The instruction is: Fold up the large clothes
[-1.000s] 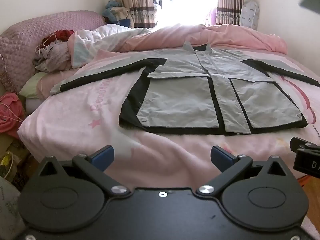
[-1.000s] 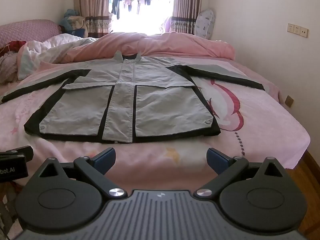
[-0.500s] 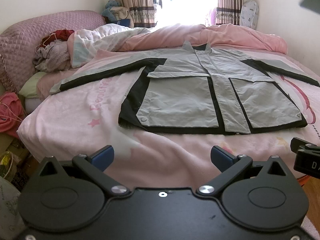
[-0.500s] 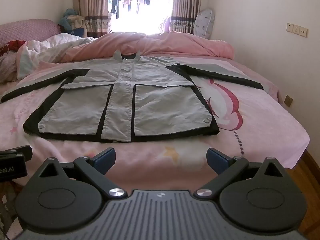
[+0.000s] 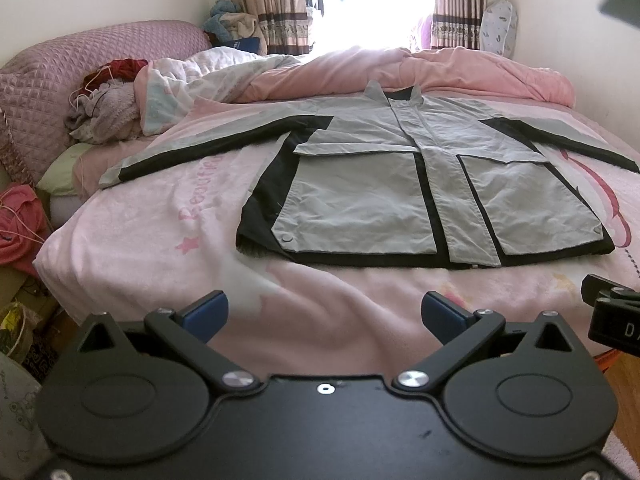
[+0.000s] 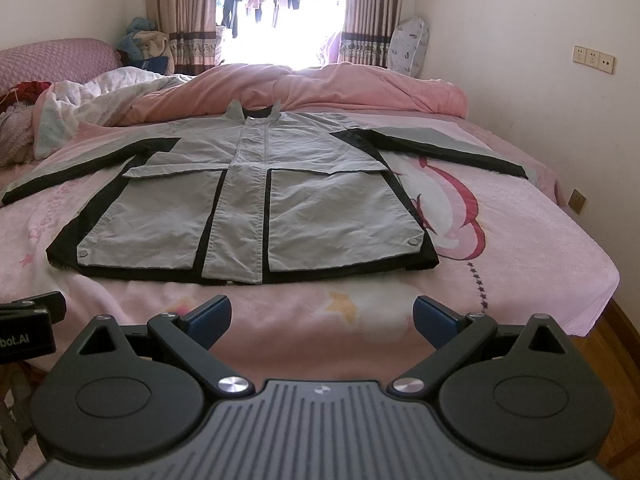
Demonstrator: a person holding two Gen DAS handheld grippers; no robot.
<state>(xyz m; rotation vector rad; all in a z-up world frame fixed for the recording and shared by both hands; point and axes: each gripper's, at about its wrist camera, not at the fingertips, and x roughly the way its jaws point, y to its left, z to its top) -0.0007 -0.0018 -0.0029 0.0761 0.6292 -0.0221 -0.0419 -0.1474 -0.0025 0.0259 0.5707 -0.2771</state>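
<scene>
Jacket (image 6: 248, 204), flat on bed (image 6: 520, 248), sleeves spread.
Left gripper (image 5: 325, 314) and right gripper (image 6: 322, 316): both spread wide, empty, short of hem; bare blanket between.

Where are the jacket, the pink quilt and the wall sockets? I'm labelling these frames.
jacket (image 6: 320, 208): right wrist view, right front panel.
pink quilt (image 6: 340, 84): right wrist view, top of the heap.
wall sockets (image 6: 593, 58): right wrist view, middle plate.

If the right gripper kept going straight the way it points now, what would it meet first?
Probably the pink bedsheet near the bed's front edge, then the hem of the grey-and-black jacket beyond. The right gripper is open and nothing else lies between; depth is hard to judge.
</scene>
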